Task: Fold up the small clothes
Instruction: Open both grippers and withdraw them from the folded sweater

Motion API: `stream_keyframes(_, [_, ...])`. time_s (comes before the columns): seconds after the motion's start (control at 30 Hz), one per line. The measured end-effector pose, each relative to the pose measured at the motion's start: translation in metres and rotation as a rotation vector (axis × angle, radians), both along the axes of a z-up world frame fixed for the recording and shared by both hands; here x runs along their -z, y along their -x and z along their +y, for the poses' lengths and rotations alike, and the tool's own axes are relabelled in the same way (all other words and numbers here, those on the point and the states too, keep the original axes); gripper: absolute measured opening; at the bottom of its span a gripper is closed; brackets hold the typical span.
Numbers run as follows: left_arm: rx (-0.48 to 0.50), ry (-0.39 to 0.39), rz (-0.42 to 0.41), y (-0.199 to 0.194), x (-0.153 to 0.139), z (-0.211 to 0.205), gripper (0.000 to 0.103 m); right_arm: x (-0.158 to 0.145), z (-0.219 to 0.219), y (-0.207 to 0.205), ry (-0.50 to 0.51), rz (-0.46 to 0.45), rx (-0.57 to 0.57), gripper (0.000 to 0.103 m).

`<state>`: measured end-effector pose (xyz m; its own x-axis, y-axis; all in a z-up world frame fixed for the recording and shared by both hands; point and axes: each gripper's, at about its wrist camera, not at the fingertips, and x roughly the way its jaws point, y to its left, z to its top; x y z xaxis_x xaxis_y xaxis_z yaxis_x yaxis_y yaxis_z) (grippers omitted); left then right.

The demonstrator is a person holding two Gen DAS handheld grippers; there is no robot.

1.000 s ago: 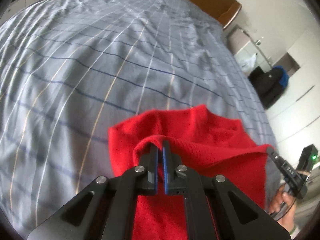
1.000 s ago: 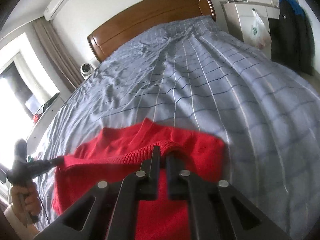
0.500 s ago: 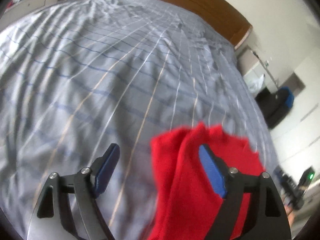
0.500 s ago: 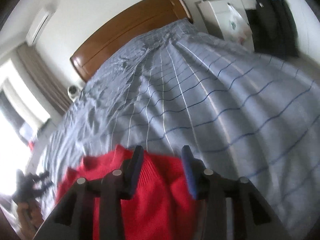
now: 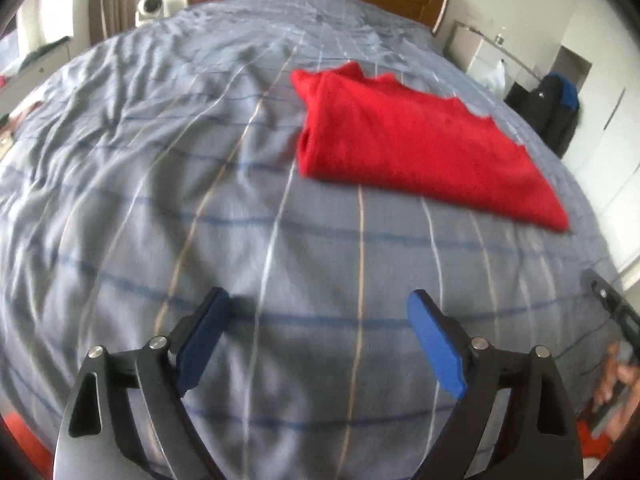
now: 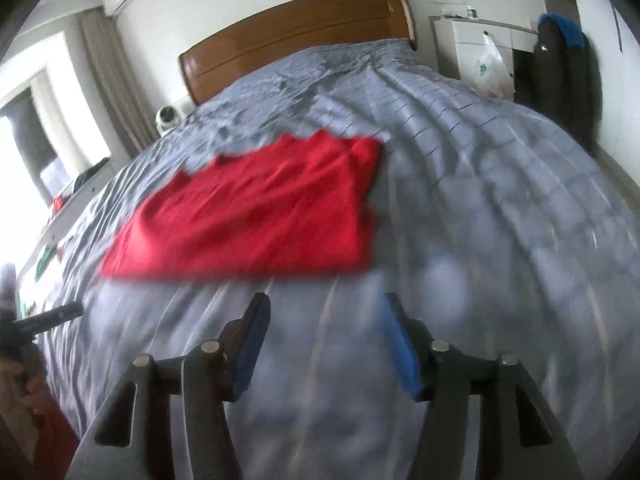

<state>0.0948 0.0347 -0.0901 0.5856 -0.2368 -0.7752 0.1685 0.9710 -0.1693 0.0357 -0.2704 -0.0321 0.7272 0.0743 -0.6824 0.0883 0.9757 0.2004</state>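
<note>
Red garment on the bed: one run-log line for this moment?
red garment: folded, flat on bed | left claw: open, empty, jaws just opening | right claw: open, empty, jaws just opening

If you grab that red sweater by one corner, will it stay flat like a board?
Probably not. The red sweater looks like soft knit folded in layers on the bed, so lifted by one corner it would likely droop and unfold. It seems light, and pushing it would probably bunch it up rather than slide it.
</note>
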Motion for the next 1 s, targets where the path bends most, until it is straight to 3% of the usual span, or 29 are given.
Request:
stream_keyframes(0.1, [0.026, -0.083, -0.049, 0.011, 0.003, -0.011, 0.097, 0.012, 0.028, 0.021, 0.065, 0.005, -0.032, 0.065])
stream_keyframes(0.27, [0.043, -0.113, -0.067, 0.015, 0.011, -0.014, 0.102, 0.027, 0.048, 0.027, 0.185, 0.017, -0.056, 0.067])
stream_keyframes(0.6, [0.064, -0.145, -0.120, 0.027, 0.016, -0.017, 0.103, 0.040, 0.039, 0.030, 0.120, -0.006, -0.042, 0.080])
stream_keyframes(1.0, [0.061, -0.154, -0.127, 0.029, 0.016, -0.018, 0.103, 0.042, 0.040, 0.030, 0.115, -0.020, -0.047, 0.084])
